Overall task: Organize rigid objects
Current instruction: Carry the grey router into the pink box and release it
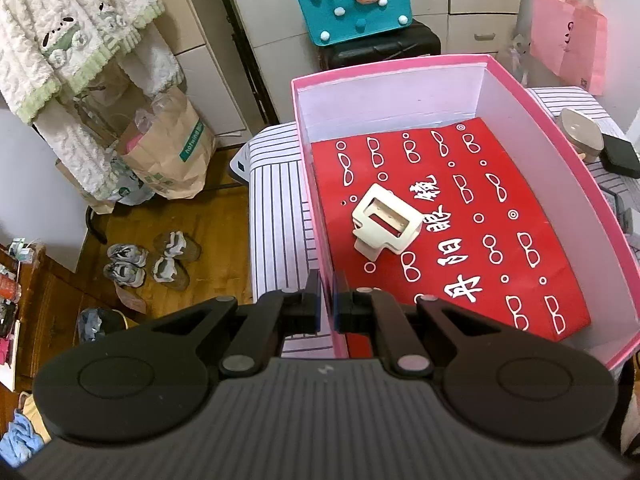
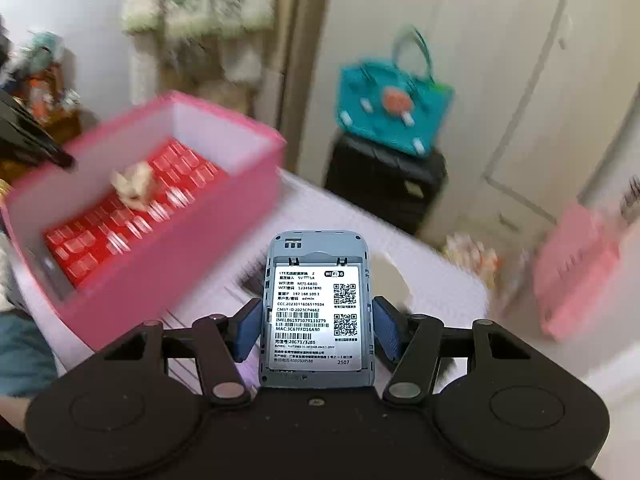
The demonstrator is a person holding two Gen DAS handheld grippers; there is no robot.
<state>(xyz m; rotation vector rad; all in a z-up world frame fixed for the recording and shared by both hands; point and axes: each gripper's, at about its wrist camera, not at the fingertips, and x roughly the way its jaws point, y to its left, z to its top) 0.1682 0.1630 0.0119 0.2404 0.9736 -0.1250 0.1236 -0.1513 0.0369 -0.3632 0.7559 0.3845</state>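
Right gripper is clamping router by its sides, carrying it. Left gripper is pinching box wall. Rec: clear rim upper left, drop beside clip, flat.

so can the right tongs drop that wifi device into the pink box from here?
Probably yes. The right tongs are shut on the wifi device, the pink box is open-topped, and only a cream clip lies inside. The left tongs grip its near wall.
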